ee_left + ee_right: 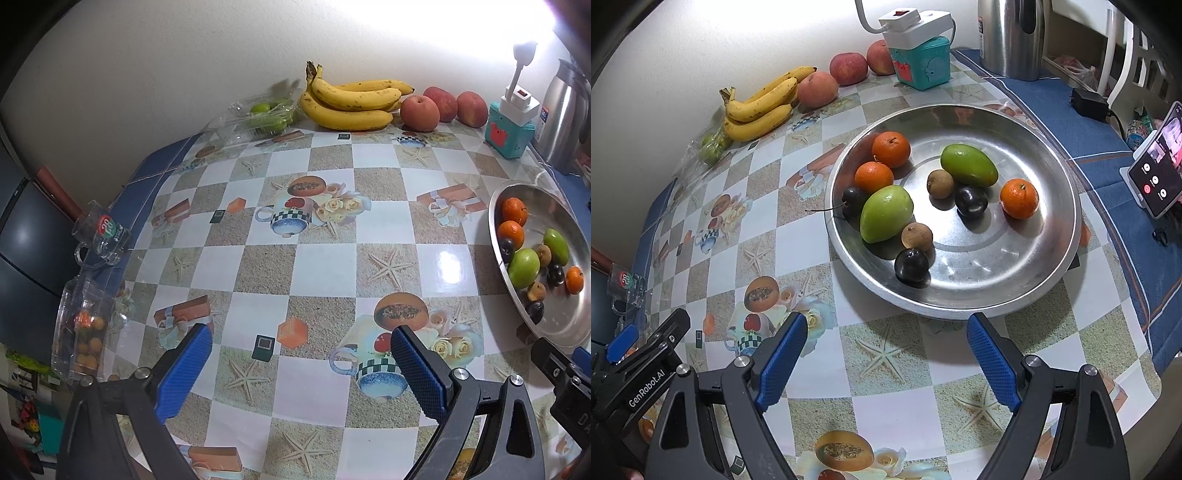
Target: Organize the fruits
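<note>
Both tongs gaping, holding nothing — right gripper hovering just short of the steel dish of mixed fruit; left gripper hanging over bare tablecloth, bananas lying far beyond.

Checkered tablecloth table under both tools: steel dish ahead of right tool, bananas, apples far ahead.

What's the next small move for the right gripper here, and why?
Probably ease the right gripper forward and down toward the dark plum nearest it in the metal tray. Its jaws stand wide open and empty over the tablecloth, just short of the tray's rim, and that plum has clear space on its near side.
</note>
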`<state>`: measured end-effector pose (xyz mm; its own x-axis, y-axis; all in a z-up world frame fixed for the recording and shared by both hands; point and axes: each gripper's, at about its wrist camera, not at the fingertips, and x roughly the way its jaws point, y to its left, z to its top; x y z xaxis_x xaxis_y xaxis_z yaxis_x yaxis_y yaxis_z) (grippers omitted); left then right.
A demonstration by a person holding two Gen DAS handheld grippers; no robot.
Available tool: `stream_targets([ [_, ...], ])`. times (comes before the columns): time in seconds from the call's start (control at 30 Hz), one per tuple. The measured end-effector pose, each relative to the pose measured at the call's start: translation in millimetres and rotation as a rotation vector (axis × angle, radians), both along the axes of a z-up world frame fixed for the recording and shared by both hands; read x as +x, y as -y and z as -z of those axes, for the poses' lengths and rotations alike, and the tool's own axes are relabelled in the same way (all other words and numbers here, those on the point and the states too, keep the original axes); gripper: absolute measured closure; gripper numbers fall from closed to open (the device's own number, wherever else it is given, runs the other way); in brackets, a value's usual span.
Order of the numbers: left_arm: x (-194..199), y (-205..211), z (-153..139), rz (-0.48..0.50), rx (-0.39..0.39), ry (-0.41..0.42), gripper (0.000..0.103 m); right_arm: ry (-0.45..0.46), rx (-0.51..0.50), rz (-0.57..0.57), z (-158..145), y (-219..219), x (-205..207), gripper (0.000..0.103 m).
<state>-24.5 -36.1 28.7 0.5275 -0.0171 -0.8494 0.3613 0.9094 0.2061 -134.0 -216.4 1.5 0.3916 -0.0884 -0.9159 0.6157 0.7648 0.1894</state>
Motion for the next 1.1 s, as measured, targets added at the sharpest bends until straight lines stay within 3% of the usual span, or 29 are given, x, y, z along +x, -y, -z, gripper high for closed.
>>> stream_targets([
  [1.1,-2.2,-2.3,-0.8,-0.001,-0.005,0.012,0.004,-0.011,0.000,-0.004,2.0,-1.6,1.2,0.014],
])
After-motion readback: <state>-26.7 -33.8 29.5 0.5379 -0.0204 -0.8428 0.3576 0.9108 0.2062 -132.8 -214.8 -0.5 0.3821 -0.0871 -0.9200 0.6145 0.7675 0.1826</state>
